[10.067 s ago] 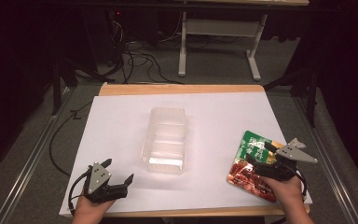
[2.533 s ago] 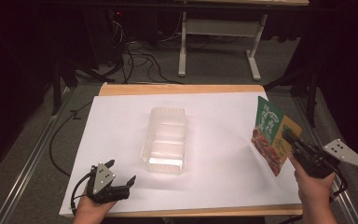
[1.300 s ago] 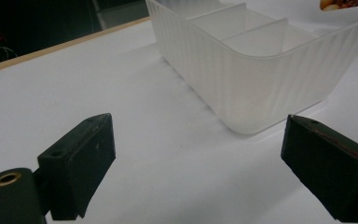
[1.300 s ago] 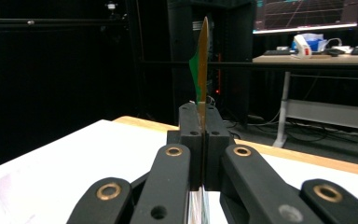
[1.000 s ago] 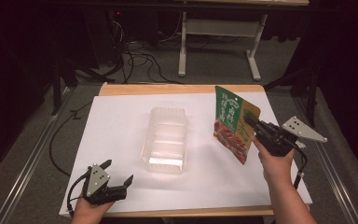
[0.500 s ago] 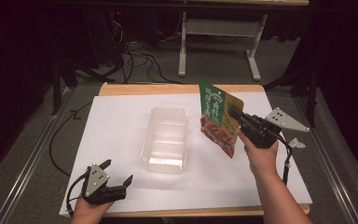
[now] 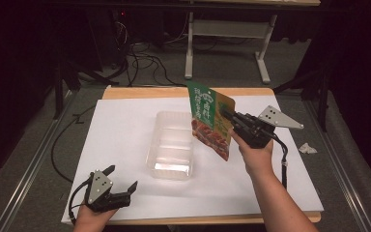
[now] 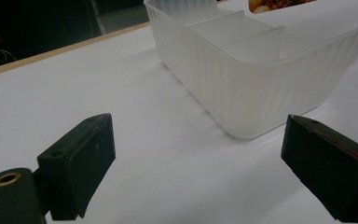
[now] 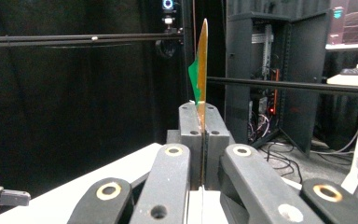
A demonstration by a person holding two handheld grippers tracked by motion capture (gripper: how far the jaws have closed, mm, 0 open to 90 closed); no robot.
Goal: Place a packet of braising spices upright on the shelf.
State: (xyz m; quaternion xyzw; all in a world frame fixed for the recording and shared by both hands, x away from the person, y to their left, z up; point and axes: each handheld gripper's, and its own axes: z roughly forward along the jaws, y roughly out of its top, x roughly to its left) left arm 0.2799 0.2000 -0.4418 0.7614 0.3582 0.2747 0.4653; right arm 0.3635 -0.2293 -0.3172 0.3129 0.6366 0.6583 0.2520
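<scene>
We hold the right gripper clamped on the edge of the green and orange food pouch, which hangs in the air, its lower corner just beside the right wall of the clear plastic tray. Our left gripper rests on the white table sheet, jaws wide apart with nothing between them, the tray just ahead of it.
</scene>
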